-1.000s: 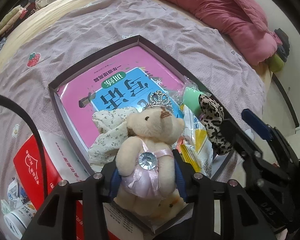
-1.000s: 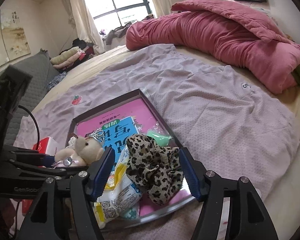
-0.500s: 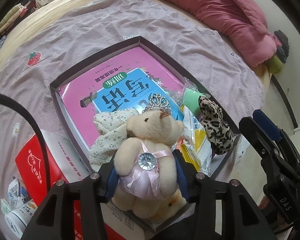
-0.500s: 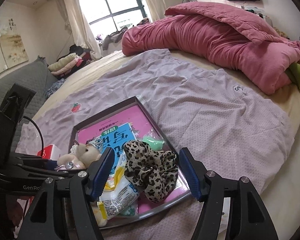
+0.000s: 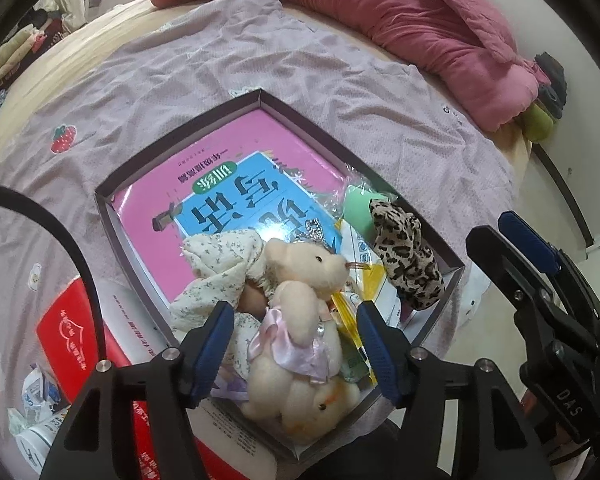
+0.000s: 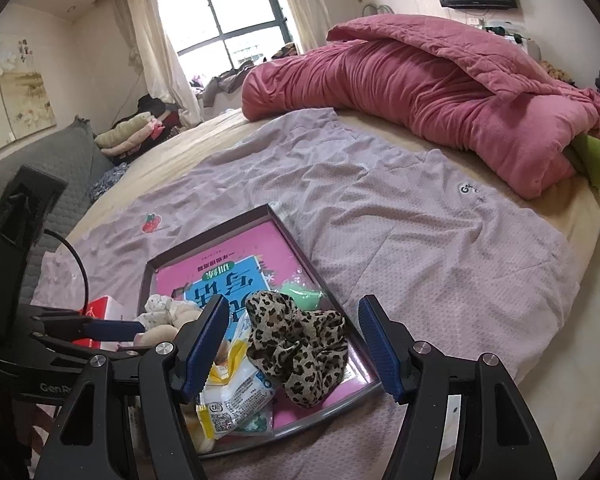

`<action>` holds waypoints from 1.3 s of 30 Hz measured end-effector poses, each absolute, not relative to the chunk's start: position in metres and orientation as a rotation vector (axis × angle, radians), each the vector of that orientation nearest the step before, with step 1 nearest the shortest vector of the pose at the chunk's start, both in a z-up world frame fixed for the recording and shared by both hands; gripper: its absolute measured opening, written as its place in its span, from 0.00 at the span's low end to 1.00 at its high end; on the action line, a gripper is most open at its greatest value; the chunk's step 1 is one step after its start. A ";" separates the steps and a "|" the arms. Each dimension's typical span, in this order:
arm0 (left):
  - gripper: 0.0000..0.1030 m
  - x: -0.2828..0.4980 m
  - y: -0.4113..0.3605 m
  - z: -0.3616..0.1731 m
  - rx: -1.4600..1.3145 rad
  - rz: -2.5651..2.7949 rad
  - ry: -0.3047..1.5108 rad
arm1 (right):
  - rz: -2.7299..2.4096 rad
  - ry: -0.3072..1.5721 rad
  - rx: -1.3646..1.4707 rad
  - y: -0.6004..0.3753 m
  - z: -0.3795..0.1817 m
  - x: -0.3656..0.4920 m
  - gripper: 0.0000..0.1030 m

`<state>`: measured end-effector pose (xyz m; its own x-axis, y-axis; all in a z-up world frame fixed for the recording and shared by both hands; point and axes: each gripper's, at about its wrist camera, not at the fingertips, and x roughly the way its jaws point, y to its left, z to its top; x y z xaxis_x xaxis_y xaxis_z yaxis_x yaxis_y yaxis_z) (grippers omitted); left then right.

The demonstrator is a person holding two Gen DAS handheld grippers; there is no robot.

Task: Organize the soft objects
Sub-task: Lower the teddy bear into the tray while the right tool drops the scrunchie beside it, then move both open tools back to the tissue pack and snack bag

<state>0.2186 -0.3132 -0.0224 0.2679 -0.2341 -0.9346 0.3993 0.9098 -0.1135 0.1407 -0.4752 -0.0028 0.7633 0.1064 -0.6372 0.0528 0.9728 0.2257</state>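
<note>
Teddy bear (image 5: 300,320) between opening left gripper (image 5: 294,344) pads, untouched

One box (image 5: 112,216), one book (image 5: 228,184), one teddy bear (image 5: 300,320), one leopard scrunchie (image 5: 408,264), one snack packet (image 6: 236,396)

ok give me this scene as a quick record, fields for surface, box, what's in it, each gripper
surface: bed with lilac sheet
box: shallow tray on the sheet
contents: pink book, teddy bear, floral cloth, leopard scrunchie, snack packet
left gripper: jaws opening, bear between them, pads clear of it
right gripper: open over the scrunchie
</note>
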 end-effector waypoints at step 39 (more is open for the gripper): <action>0.72 0.157 -0.259 0.077 0.135 -0.322 0.991 | 0.051 0.561 0.086 -0.426 0.073 0.102 0.73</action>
